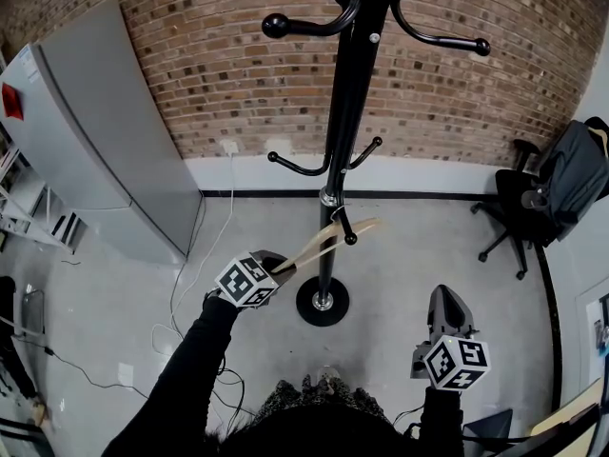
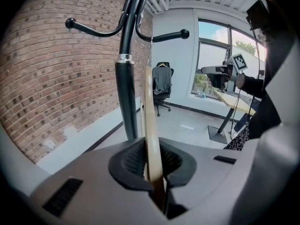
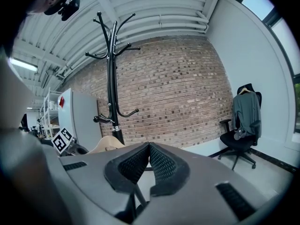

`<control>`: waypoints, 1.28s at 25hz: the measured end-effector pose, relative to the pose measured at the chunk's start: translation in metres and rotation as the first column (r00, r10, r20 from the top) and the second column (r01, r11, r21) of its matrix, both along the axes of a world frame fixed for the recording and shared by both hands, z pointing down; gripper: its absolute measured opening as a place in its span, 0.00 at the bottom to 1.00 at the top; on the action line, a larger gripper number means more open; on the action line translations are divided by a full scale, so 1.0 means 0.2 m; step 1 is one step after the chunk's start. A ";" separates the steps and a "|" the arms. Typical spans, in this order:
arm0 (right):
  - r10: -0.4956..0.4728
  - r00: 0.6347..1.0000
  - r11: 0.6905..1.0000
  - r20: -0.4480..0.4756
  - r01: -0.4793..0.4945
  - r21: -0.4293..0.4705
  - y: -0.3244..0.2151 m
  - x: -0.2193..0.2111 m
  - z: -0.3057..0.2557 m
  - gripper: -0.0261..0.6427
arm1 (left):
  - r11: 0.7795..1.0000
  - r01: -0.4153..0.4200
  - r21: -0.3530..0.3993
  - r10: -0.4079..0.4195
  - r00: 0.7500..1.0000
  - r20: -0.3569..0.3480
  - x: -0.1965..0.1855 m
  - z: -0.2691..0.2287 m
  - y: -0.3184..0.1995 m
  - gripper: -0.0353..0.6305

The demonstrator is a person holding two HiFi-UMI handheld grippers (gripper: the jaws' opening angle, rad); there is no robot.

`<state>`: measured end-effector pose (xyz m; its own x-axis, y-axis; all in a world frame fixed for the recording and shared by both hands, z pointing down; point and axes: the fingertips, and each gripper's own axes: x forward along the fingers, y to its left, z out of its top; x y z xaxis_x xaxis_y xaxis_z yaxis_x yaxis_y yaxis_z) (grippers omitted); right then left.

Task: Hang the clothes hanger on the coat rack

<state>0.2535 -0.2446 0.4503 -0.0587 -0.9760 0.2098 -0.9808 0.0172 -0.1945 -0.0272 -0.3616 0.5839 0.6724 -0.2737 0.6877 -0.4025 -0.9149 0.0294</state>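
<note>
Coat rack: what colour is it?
The coat rack is black; the head view shows it best.

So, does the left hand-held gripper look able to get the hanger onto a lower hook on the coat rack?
Probably yes. The left hand-held gripper is shut on the hanger right beside the coat rack, with open air up to the lower hook above it.

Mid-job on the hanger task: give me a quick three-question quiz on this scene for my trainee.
1. True or false: the right gripper holds the wooden clothes hanger.
2. The wall behind the coat rack is: A brick, B glass, C tile.
3. Fill in: the left gripper is shut on the ____.
Key: 1 false; 2 A; 3 wooden clothes hanger.
</note>
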 end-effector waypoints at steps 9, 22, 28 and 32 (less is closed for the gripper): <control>-0.023 1.000 1.000 0.006 0.023 -0.014 -0.04 -0.03 0.02 0.05 | 0.993 0.039 0.113 -0.035 0.999 -0.041 0.01 -0.01 0.01 0.09; -0.051 0.999 0.999 0.011 0.051 -0.003 -0.07 -0.08 0.02 0.05 | 0.966 0.196 0.171 -0.159 0.965 -0.210 -0.12 -0.26 0.04 0.40; -0.065 0.998 0.998 0.014 0.065 0.004 -0.08 -0.11 0.00 0.05 | 0.949 0.202 0.242 -0.118 0.939 -0.323 -0.11 -0.57 0.21 0.40; -0.087 0.996 0.996 0.020 0.087 0.021 -0.08 -0.16 -0.03 0.05 | 0.937 0.199 0.287 -0.078 0.920 -0.383 -0.07 -0.74 0.34 0.40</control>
